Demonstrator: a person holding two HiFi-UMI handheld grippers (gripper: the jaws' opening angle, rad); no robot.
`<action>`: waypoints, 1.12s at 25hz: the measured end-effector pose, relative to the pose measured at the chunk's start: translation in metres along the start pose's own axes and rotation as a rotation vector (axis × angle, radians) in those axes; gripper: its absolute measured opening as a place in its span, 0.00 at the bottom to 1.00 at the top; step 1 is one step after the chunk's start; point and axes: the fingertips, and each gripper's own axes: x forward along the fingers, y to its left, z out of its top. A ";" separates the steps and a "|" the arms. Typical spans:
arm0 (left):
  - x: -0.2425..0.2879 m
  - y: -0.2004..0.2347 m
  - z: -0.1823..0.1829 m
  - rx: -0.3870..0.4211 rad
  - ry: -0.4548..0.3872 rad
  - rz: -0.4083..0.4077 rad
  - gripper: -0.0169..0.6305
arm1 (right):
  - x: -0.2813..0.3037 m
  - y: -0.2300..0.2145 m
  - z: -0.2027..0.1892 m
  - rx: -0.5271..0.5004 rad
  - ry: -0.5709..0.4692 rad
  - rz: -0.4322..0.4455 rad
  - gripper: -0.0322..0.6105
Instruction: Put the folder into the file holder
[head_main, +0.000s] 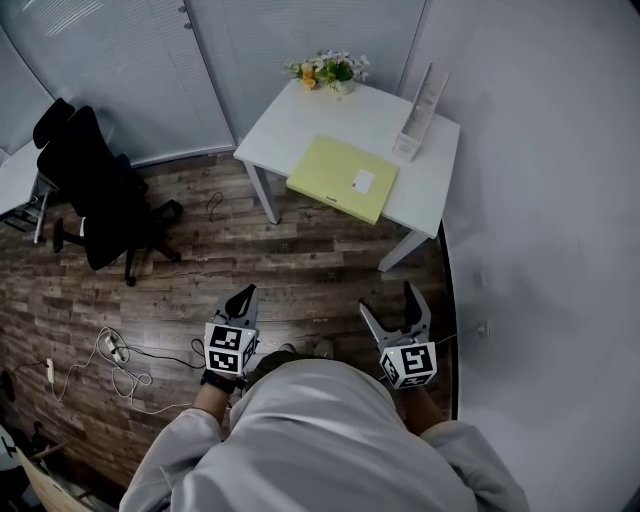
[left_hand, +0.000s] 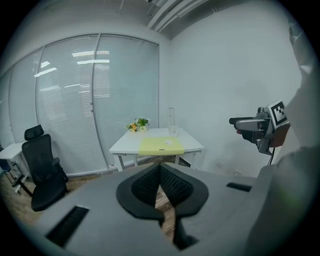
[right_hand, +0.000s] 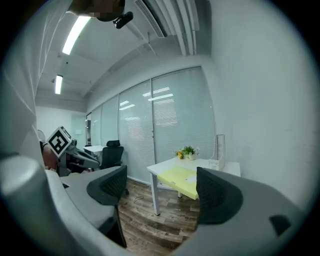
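Observation:
A pale yellow folder (head_main: 342, 178) with a white label lies flat on the white table (head_main: 300, 118), its near edge over the table's front. A clear file holder (head_main: 421, 112) stands upright at the table's right end. Both grippers hang close to the person's body, far from the table and above the wood floor. The left gripper (head_main: 243, 298) is shut, its pads meeting with nothing between them. The right gripper (head_main: 388, 308) stands open and empty. The folder (left_hand: 161, 146) and file holder (left_hand: 172, 120) show ahead in the left gripper view; the right gripper view has the folder (right_hand: 183, 178) and holder (right_hand: 218, 149) between the spread jaws.
A small pot of flowers (head_main: 329, 70) sits at the table's far corner. A black office chair (head_main: 98, 188) stands to the left by the glass wall. Cables and a power strip (head_main: 112, 349) lie on the wood floor at lower left. A white wall runs along the right.

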 end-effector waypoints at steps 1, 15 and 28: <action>-0.001 -0.001 -0.001 -0.002 0.003 0.004 0.04 | -0.001 -0.001 -0.001 0.001 0.000 0.001 0.70; 0.003 0.020 -0.030 -0.066 0.057 0.043 0.04 | 0.041 0.006 -0.021 0.001 0.062 0.057 0.70; 0.088 0.110 0.020 -0.067 0.028 -0.038 0.04 | 0.147 0.001 0.003 0.004 0.099 -0.015 0.70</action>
